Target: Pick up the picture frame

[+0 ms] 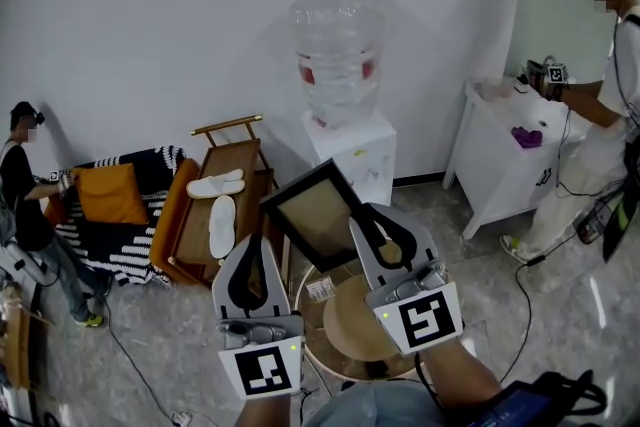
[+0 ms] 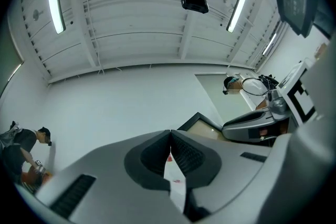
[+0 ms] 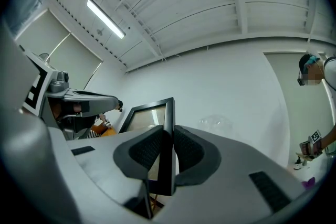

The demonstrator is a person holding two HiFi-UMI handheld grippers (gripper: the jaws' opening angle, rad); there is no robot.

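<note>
The picture frame (image 1: 315,215), black-edged with a brownish panel, hangs tilted in the air above the round wooden tabletop (image 1: 345,330) and does not appear to touch it. The right tongs (image 3: 166,147) are clamped on one black side rail, with the ribbed pads pressed against both faces of it. The left tongs (image 2: 170,139) sit just beside the frame's other corner with their tips closed together and nothing gripped. Only a pale background shows through the slit below the tips. The grasp looks made and the frame looks lifted, so the pick-up itself seems all but done. The next move calls for a steady hold, because a grip on a single edge lets the frame swing or slip. The left tongs could open and steady the free side. No brand or wording can be read anywhere. The cubes (image 1: 430,318) on both tongs carry black-and-white square markers, a small white tag (image 1: 320,290) on the tabletop has print too fine to read, and the water bottle (image 1: 338,50) behind shows only a red label.
</note>
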